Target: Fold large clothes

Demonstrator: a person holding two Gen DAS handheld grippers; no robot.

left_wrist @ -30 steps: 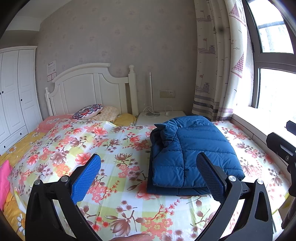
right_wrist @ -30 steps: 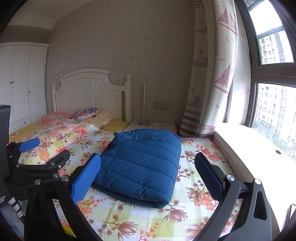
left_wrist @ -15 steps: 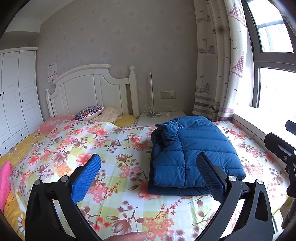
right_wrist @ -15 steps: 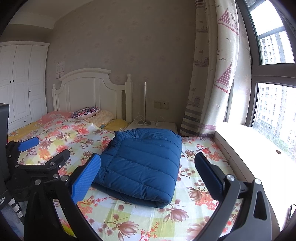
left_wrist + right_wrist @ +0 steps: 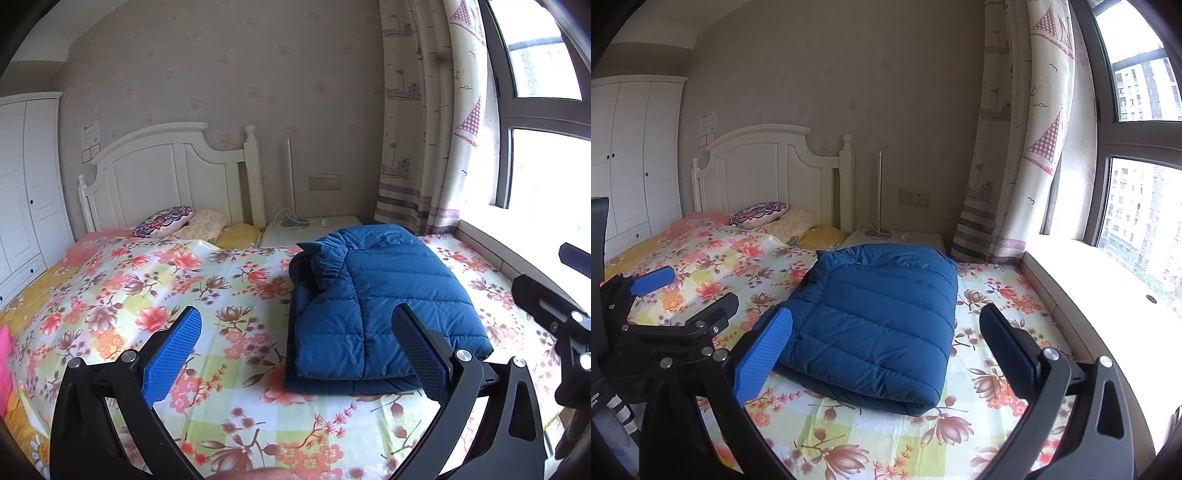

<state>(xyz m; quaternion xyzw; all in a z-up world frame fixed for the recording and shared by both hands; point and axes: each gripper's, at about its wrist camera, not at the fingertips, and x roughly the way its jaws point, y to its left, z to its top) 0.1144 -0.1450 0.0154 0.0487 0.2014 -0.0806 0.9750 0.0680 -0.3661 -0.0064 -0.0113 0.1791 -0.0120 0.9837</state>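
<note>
The left gripper (image 5: 295, 347) is held above the bed with its two blue pads spread wide and nothing between them; it is kept back from the cloth, which suggests that no grip is wanted at this point. The right gripper (image 5: 886, 347) is held likewise, its pads wide apart and empty, raised clear of the bedding. Each tool is seen at the edge of the other's view, so the two are carried side by side, close together.

Just beyond the fingers, the blue jacket (image 5: 882, 317) lies on the flowered sheet (image 5: 147, 295), on the window side of the bed. It is laid in a compact, stacked rectangle, with its collar end (image 5: 321, 254) turned toward the headboard (image 5: 166, 173) and a rounded fold at the near edge. The layers are seen to sit squarely on one another, so the folding is judged to be finished or nearly so, and the open, withdrawn pose of both tools fits a release.

Farther out, pillows (image 5: 166, 221) are set against the headboard, a nightstand (image 5: 897, 236) stands beside the bed, and a curtain (image 5: 1015, 147) hangs by the window.
</note>
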